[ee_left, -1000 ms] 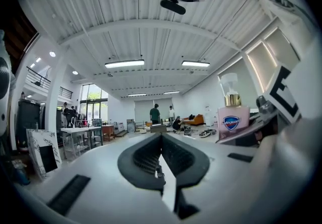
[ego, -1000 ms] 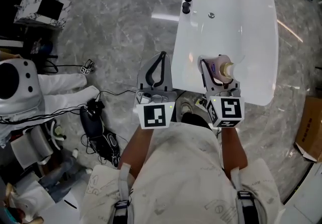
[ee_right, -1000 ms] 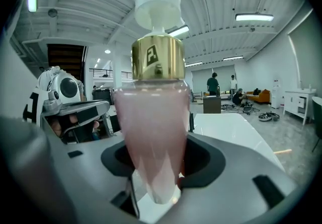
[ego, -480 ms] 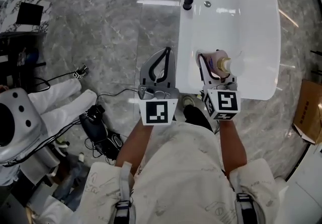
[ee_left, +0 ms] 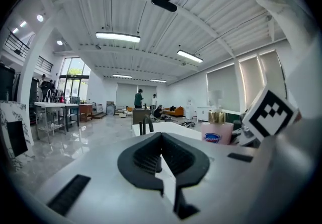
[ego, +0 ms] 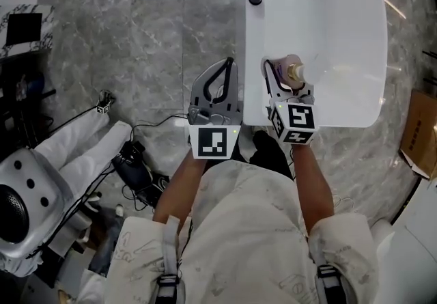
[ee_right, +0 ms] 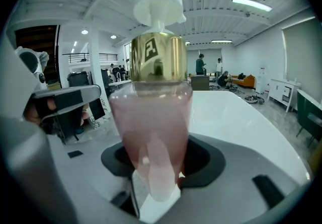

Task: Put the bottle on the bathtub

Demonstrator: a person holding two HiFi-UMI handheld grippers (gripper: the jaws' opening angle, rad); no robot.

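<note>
Head view: right gripper (ego: pixel 285 76) holds the pink pump bottle (ego: pixel 293 70), pump end up, jaws clamped on its body, over the near end of the white bathtub (ego: pixel 334 36). Left gripper (ego: pixel 225 67) hangs just beside the bathtub over the marble floor (ego: pixel 136 36), its 2 jaws closed together, empty.

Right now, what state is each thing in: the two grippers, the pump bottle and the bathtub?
pump bottle: upright, pump head on, pink liquid inside, over the bathtub's near end; whether it rests there is unclear.
right gripper: shut on the pump bottle.
left gripper: jaws together, nothing between them.
bathtub: white, no water visible.
</note>
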